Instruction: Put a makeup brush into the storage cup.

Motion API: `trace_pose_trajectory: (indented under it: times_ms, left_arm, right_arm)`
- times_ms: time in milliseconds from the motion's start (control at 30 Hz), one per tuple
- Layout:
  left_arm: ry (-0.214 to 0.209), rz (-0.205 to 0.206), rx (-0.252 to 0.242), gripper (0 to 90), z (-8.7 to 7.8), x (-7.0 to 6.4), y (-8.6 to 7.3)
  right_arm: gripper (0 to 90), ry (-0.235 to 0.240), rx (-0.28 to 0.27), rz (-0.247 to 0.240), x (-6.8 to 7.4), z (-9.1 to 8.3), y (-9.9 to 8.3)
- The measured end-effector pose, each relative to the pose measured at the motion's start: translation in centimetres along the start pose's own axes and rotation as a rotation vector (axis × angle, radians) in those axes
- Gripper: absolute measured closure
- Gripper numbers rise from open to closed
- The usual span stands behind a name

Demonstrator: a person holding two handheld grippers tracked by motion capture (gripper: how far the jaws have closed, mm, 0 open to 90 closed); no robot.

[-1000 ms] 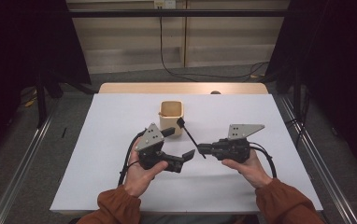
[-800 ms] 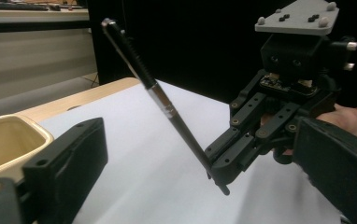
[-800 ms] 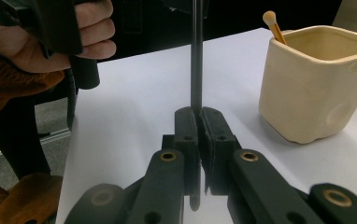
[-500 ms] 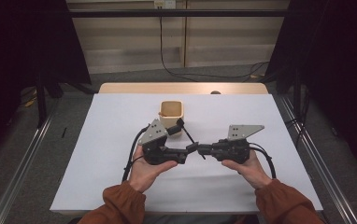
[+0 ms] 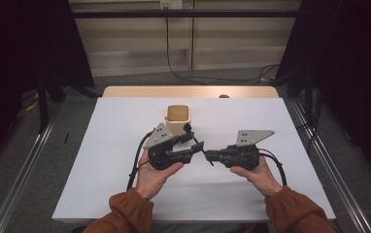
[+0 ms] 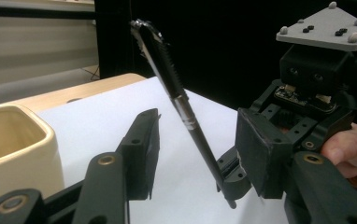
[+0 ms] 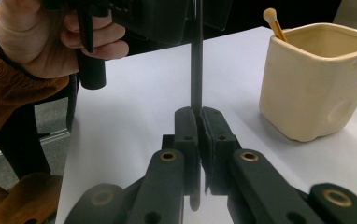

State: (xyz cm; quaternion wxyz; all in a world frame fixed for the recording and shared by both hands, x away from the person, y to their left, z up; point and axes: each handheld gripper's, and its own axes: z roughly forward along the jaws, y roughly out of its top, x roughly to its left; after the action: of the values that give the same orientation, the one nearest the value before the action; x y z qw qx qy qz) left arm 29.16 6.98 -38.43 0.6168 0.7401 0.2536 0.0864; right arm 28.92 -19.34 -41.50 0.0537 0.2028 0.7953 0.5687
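Note:
My right gripper (image 7: 200,116) is shut on the lower part of a black pen (image 7: 196,70), which stands up from its jaws. In the high view the right gripper (image 5: 209,155) sits right of centre, with the pen (image 5: 189,130) slanting up and left toward the cup. My left gripper (image 5: 195,145) faces it, open, one jaw on either side of the pen. In the left gripper view the pen (image 6: 186,116) crosses the gap of the left gripper (image 6: 204,140) without touching either pad. A cream ceramic cup (image 5: 179,119) stands just behind the grippers.
The cup (image 7: 317,84) holds a thin yellow stick with a pale round tip (image 7: 272,18). A white sheet (image 5: 115,145) covers the table, with bare room left, right and in front. Metal rails run along both sides of the table.
My left gripper has moved right and slightly back toward the right gripper, so its open jaws now straddle the pen. The right gripper has kept its hold and barely moved.

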Motion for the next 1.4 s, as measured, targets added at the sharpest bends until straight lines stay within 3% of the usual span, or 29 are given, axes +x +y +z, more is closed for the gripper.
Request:
trace_pose_trajectory:
  times_ms: [333, 567, 1033, 1400]
  left_arm:
    - [-0.008, -0.027, -0.004, 70.5, 0.17, 0.04, 0.04]
    - [-0.016, -0.035, -0.002, 78.9, 0.13, 0.16, 0.07]
    - [-0.068, -0.018, 0.004, 85.1, 0.53, -0.56, 0.52]
    - [-0.08, -0.006, -0.003, 85.8, 0.49, -0.74, 0.64]
  right_arm:
    - [85.8, -0.005, -0.001, 0.002, -0.05, -0.13, -0.03]
    - [85.8, 0.002, 0.004, 0.002, -0.02, 0.05, -0.13]
    - [85.7, 0.012, 0.01, -0.007, 0.19, 0.21, -0.14]
    - [85.0, 0.025, -0.001, -0.004, 0.17, 0.12, -0.16]
